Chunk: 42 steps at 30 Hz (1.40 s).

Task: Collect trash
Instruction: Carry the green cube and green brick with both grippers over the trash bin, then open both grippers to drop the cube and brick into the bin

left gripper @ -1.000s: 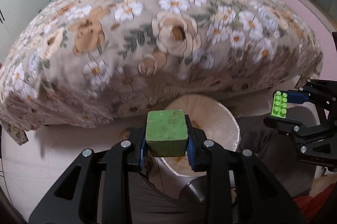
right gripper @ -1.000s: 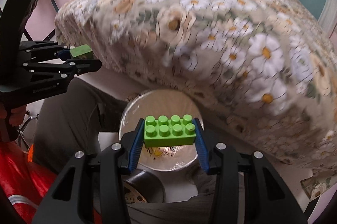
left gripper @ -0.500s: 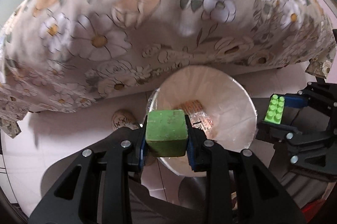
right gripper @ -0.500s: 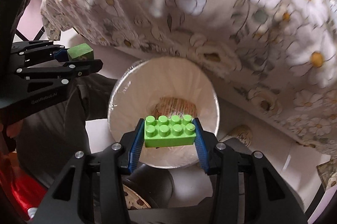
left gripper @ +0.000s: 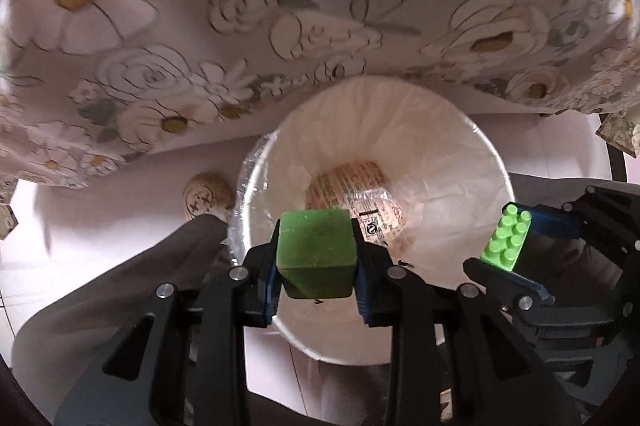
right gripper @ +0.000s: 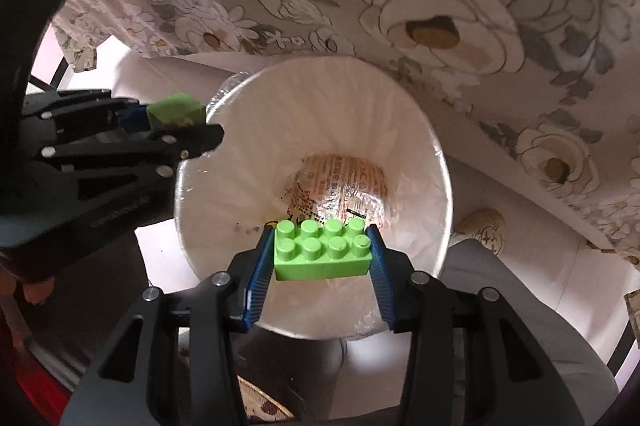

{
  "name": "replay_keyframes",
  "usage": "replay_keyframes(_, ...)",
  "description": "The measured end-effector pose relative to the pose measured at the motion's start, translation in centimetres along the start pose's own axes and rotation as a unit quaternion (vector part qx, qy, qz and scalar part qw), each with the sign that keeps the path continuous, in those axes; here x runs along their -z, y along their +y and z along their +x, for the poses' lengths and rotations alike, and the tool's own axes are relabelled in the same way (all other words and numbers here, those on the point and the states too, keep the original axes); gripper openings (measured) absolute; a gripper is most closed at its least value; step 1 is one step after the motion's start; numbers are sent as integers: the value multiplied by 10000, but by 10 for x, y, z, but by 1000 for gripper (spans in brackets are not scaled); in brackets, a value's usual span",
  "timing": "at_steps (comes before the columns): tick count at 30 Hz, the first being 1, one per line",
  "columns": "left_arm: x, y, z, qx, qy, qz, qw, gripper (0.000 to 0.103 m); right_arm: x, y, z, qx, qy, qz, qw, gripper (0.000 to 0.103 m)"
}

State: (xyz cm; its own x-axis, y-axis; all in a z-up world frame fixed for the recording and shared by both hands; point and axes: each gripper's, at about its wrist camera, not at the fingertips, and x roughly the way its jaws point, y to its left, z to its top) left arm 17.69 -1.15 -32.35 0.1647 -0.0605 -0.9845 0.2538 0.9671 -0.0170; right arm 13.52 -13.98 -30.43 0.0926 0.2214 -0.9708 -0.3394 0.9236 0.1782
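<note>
My left gripper (left gripper: 316, 258) is shut on a dull green cube (left gripper: 316, 252) and hangs over the near rim of a white lined trash bin (left gripper: 472, 161). My right gripper (right gripper: 320, 254) is shut on a bright green studded brick (right gripper: 322, 252) above the same bin (right gripper: 420, 129). A crumpled printed wrapper (left gripper: 356, 193) lies at the bottom of the bin. In the left wrist view the brick (left gripper: 505, 240) shows at the bin's right side. In the right wrist view the cube (right gripper: 176, 109) shows at its left rim. Both grippers point downward.
A floral bedspread (left gripper: 240, 25) overhangs just behind the bin. A person's grey trouser legs (left gripper: 120, 286) flank the bin on the pale floor, and a patterned slipper toe (left gripper: 206, 195) shows to its left. Something red (right gripper: 24, 386) lies at the lower left.
Both grippers have sunk from bed height to just over the bin, tilting further downward. The bin now fills the view. Cube and brick remain gripped.
</note>
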Motion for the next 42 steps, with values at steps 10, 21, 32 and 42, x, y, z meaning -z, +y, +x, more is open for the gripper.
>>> replay_keyframes(10, -15, -2, 38, 18, 294, -62, 9995, 31, -5, -9, 34, 4, 319, 244, 9992, 47)
replay_keyframes(21, -27, -10, 72, 102, 653, -79, 9978, 31, -10, -26, 69, 10, 598, 499, 9970, 47)
replay_keyframes(32, -30, -19, 98, 137, 1128, -95, 9935, 41, -13, -33, 92, 52, 756, 532, 9957, 48)
replay_keyframes(42, -29, -13, 94, 66, 1127, -121, 9935, 52, -13, -28, 94, 84, 740, 523, 9958, 62)
